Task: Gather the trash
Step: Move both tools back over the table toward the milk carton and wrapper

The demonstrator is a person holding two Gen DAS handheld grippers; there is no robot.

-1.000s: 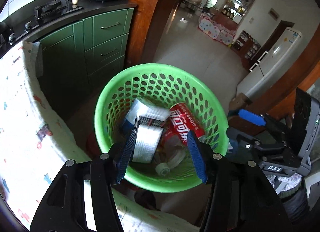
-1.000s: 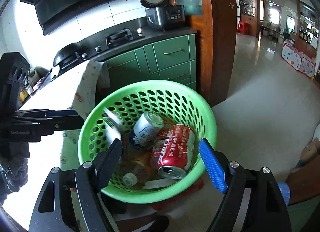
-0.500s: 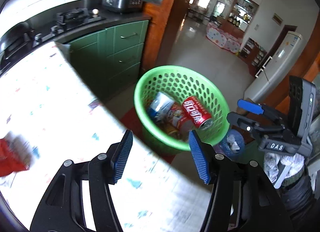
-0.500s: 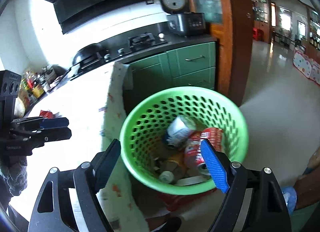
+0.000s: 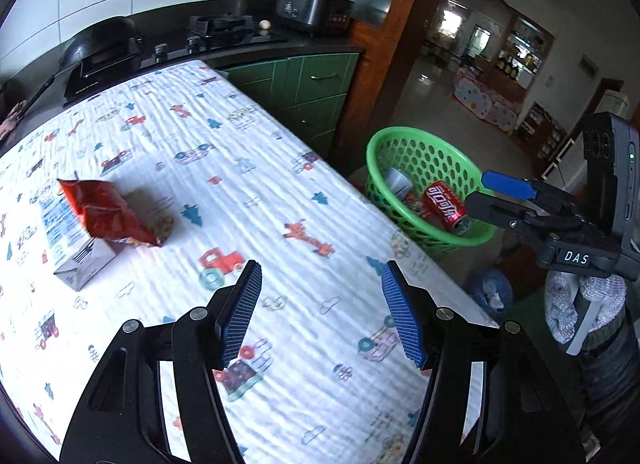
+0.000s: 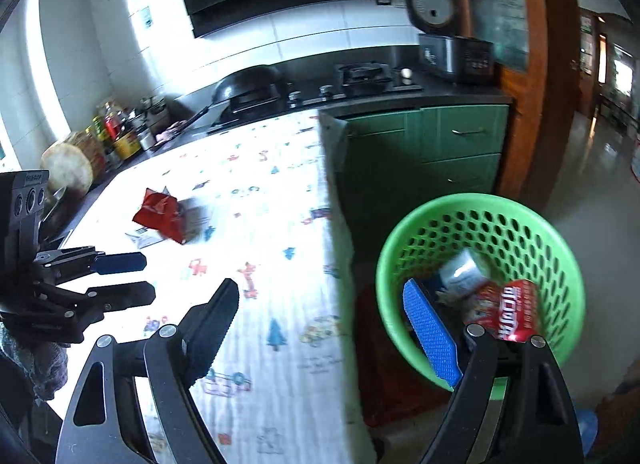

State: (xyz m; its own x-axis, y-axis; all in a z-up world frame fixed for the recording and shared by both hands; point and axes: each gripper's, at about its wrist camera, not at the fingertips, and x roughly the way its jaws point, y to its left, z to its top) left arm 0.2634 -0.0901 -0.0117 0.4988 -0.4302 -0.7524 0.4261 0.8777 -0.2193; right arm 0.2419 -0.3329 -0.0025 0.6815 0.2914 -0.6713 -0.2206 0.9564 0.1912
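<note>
Countertop bottles (image 6: 116, 132), right view only

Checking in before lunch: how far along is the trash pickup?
Done: a red can and other trash sit in the green basket. In hand: nothing; left gripper and right gripper are open. Left: the red wrapper and carton on the table.

A home kitchen: gas hob (image 5: 224, 26), rice cooker (image 6: 452, 52), green cabinets (image 6: 460, 144).
</note>
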